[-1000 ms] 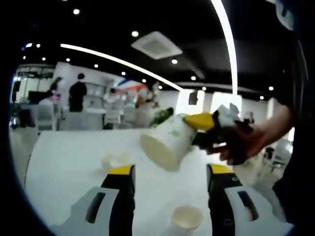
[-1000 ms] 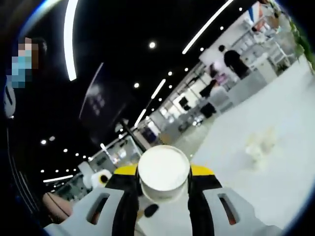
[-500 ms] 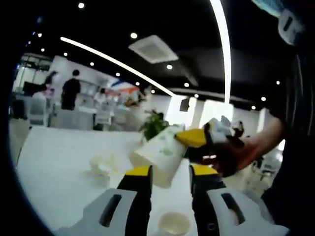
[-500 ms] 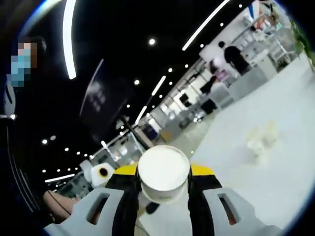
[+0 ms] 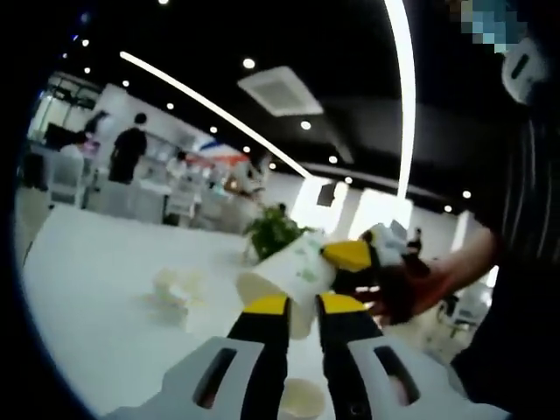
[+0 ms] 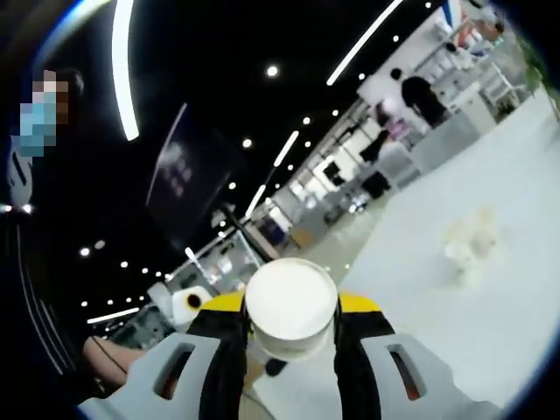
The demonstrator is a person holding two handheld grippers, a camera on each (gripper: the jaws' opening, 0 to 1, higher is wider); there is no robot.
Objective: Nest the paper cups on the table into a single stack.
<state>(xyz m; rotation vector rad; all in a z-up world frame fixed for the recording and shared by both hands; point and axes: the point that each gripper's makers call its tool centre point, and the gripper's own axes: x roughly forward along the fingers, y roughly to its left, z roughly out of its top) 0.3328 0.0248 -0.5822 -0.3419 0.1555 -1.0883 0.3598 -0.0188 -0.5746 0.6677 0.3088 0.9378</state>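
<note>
Two grippers are in your hands. Your right gripper (image 6: 291,325) has its yellow-tipped jaws clamped on a white paper cup (image 6: 291,308), held on its side with the base toward the camera. In the left gripper view that same right gripper (image 5: 350,260) comes in from the right, your hand (image 5: 407,293) wrapped round it, the held cup (image 5: 284,282) tilted with its base pointing down toward the left.

Your left gripper (image 5: 299,306) has its jaws drawn close together, just beneath that tilted cup; whether they touch it or hold anything, I cannot tell.

One more cup (image 5: 302,400) stands upright on the white table (image 5: 87,297), between and below your left jaws. Further left lies a pale, blurred clump (image 5: 172,291), too soft to name.

Open tabletop stretches to your left, ending at an edge far off, with people (image 5: 128,156) standing beyond it.
</note>
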